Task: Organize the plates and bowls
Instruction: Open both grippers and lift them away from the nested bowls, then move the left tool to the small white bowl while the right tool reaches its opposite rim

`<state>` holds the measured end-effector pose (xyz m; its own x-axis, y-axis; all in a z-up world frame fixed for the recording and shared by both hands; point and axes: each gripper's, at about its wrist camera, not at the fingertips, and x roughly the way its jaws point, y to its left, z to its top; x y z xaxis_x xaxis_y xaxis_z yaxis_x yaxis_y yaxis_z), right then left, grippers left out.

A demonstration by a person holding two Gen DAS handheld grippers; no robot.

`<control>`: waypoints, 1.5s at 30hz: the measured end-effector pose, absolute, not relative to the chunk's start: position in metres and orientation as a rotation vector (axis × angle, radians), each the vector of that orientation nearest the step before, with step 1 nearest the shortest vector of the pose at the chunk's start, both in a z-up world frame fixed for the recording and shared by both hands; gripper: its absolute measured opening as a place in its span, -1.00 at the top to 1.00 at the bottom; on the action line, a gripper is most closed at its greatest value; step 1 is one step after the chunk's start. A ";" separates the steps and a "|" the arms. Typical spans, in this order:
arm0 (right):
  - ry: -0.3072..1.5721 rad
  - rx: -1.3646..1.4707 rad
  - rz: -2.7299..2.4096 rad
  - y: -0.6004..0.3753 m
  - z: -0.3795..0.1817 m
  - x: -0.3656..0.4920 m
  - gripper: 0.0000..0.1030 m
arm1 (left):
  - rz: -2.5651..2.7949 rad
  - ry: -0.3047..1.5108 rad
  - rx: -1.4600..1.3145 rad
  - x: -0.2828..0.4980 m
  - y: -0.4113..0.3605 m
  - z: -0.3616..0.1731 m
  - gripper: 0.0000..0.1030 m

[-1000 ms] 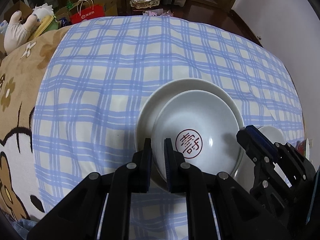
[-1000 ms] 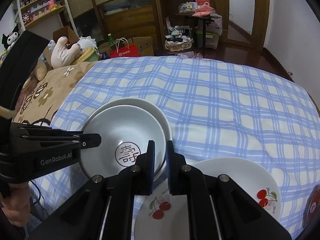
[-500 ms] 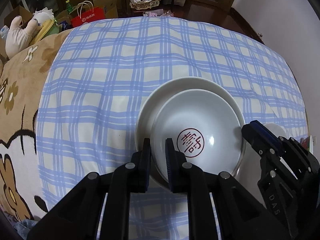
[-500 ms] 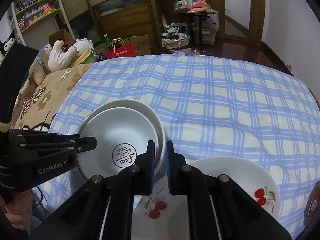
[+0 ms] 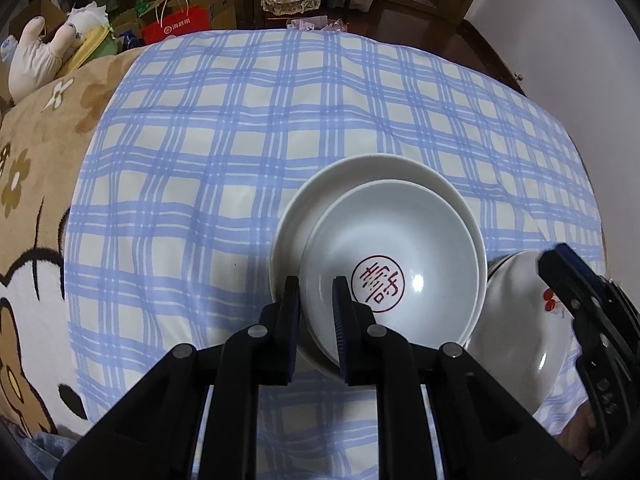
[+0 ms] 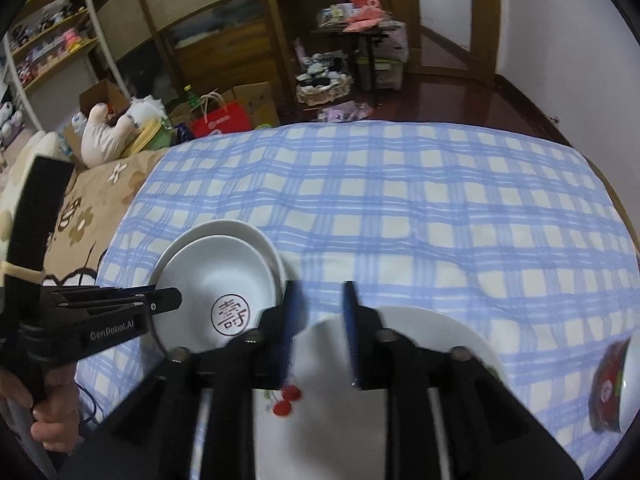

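Observation:
A white bowl with a red character stamp (image 5: 396, 264) (image 6: 216, 280) sits nested in a larger white bowl (image 5: 320, 200) (image 6: 256, 232) on the blue checked cloth. My left gripper (image 5: 316, 286) (image 6: 160, 300) is shut on the near rim of the stamped bowl, one finger inside and one outside. My right gripper (image 6: 318, 320) (image 5: 572, 280) hovers just right of the bowls, over a white plate with cherries (image 6: 420, 360) (image 5: 516, 320). Its jaws are opening, and nothing is between them.
A red-patterned bowl (image 6: 624, 384) shows at the right edge of the cloth. A brown flowered blanket (image 5: 36, 184) covers the left side. Boxes, a red bag (image 6: 220, 120) and shelves stand beyond the far edge. A hand (image 6: 52, 420) holds the left gripper's handle.
My right gripper has let go of the stamped bowl's right rim, opened, and drawn up and to the right over the cherry plate. The left gripper and the bowls stay put.

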<state>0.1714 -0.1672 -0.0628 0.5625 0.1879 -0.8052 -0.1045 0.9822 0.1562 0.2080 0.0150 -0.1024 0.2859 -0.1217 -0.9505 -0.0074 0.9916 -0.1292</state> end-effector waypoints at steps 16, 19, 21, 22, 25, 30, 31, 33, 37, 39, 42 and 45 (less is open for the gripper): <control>0.873 0.142 -0.089 -0.268 -0.017 0.120 -0.37 | -0.035 1.166 0.014 0.181 -0.001 -0.068 0.07; 0.848 0.154 -0.149 -0.285 -0.015 0.105 -0.50 | -0.039 1.135 0.048 0.175 -0.008 -0.060 -0.18; 0.838 0.160 -0.179 -0.294 -0.014 0.095 -0.62 | -0.057 1.106 0.070 0.171 -0.016 -0.054 -0.39; 0.833 0.163 -0.191 -0.298 -0.013 0.092 -0.69 | -0.069 1.097 0.071 0.169 -0.020 -0.052 -0.53; 0.819 0.159 -0.222 -0.307 -0.010 0.081 -0.87 | -0.120 1.056 0.058 0.162 -0.033 -0.041 -0.63; 0.774 0.143 -0.266 -0.317 0.000 0.064 -1.00 | -0.210 0.993 0.081 0.150 -0.067 -0.024 -0.68; 0.765 0.145 -0.272 -0.319 0.002 0.061 -1.00 | -0.223 0.985 0.084 0.148 -0.073 -0.021 -0.68; 0.755 0.147 -0.282 -0.324 0.006 0.056 -1.00 | -0.259 0.962 0.095 0.144 -0.089 -0.013 -0.69; 0.747 0.158 -0.316 -0.335 0.007 0.046 -1.00 | -0.324 0.918 0.109 0.139 -0.121 0.003 -0.68; 0.738 0.164 -0.333 -0.340 0.007 0.041 -1.00 | -0.355 0.912 0.123 0.137 -0.137 0.008 -0.68; 0.742 0.152 -0.362 -0.351 0.007 0.036 -1.00 | -0.389 0.907 0.148 0.135 -0.157 0.011 -0.68; 0.741 0.152 -0.386 -0.363 0.009 0.030 -1.00 | -0.422 0.910 0.165 0.133 -0.179 0.010 -0.68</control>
